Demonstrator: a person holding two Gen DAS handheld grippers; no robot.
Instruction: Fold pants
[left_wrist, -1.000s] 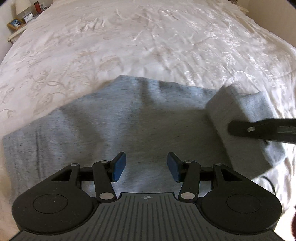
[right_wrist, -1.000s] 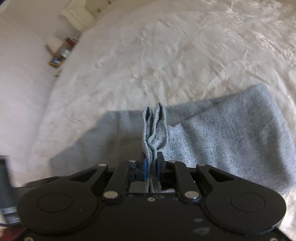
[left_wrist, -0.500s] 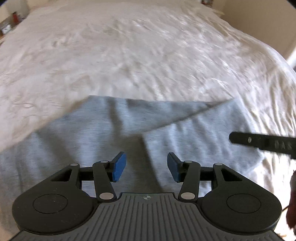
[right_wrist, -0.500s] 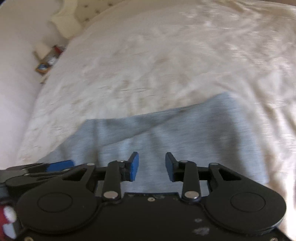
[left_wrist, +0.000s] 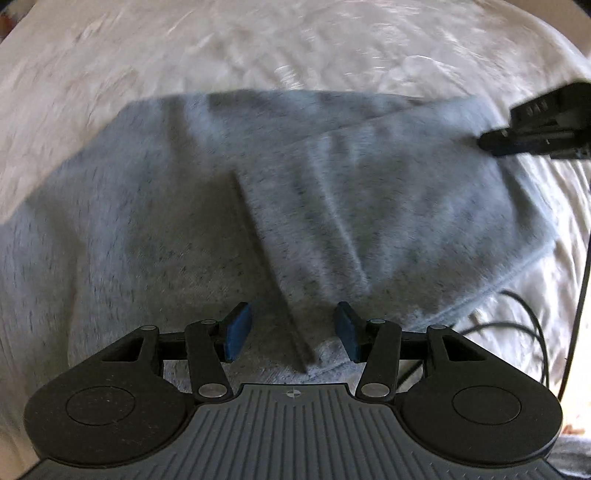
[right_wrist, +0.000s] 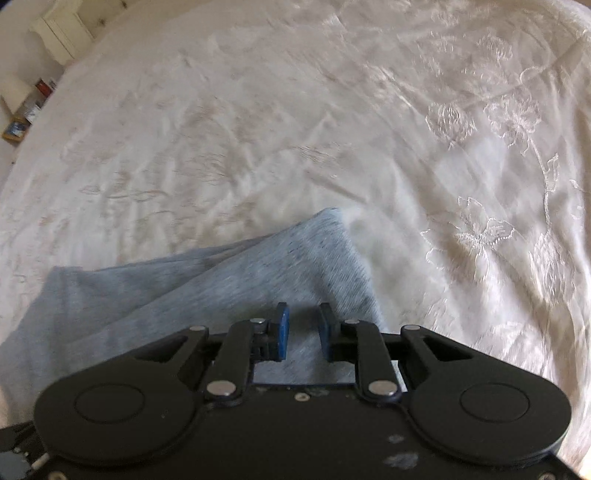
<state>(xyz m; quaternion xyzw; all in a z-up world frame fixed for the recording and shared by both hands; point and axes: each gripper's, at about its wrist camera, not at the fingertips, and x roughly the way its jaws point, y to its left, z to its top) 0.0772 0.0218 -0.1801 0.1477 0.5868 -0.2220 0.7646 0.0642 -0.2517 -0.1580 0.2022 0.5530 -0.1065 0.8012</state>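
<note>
Nearest in the left wrist view: left gripper, jaws parted, blue pads clear of the cloth, nothing clasped, poised over the grey pants. Directly between the pads, the straight edge of a folded-over flap, running away and up-left across the lower layer. Pants spread flat on the bed, folded flap lying toward the right side, hem close to the bed's near right edge. Beside that hem, a black cable looping over the cream bedspread. Further right and beyond, right gripper reaching in at the far right corner of the pants; grip not readable from this view.

Nearest in the right wrist view: right gripper, jaws just been narrowing, a slim gap left between the blue pads, no fold pinched between them, grey cloth only lying beneath. Just past the fingertips, a corner of the pants pointing toward the middle of the bed. Farther off, embroidered flowers across the bedspread; at the far left corner, a shelf with small items, blurred.
</note>
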